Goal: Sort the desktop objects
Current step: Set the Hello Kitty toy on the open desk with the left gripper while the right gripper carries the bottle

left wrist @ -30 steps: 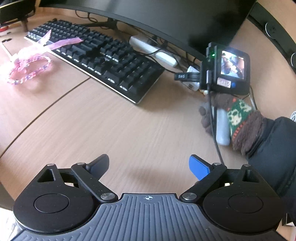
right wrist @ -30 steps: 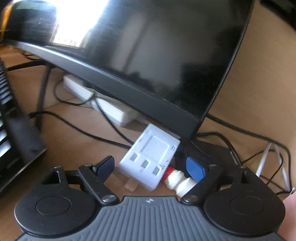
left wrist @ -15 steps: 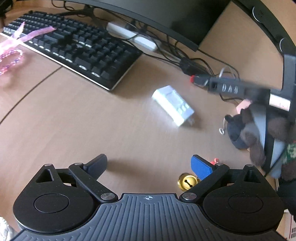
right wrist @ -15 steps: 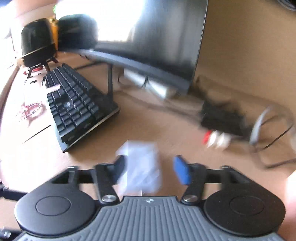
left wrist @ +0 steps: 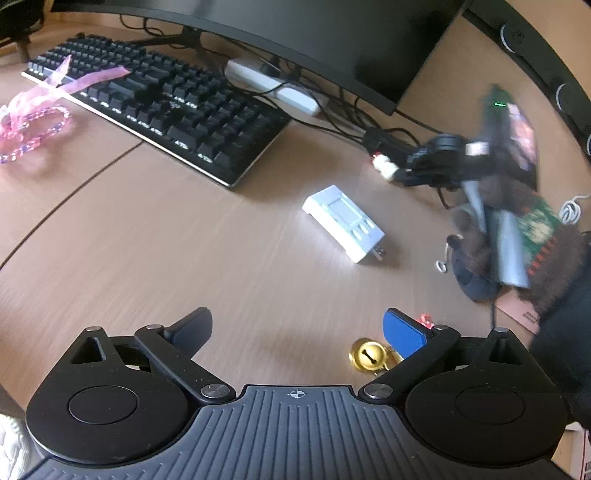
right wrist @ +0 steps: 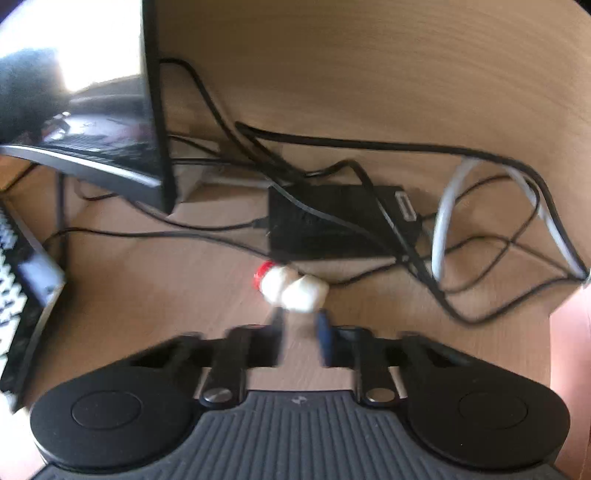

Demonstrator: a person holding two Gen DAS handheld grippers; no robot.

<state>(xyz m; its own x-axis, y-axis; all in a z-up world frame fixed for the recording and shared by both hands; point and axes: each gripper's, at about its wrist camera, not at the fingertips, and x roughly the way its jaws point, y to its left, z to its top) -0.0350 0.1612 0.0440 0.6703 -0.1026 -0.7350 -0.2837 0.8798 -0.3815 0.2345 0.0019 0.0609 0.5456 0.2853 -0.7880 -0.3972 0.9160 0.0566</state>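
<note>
Right wrist view: right gripper, jaws narrowly parted and empty, sits just short of white capsule, long axis crosswise; left gripper, spread, is farther.

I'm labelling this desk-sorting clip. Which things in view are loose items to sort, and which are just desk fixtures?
To sort: white adapter; gold bell; pink bead string; small white-and-red piece, just ahead of the right tongs.

Fixtures: keyboard; monitor; power strip; black box with cables.

Left view high over desk; right view low, near cables; both see monitor
</note>
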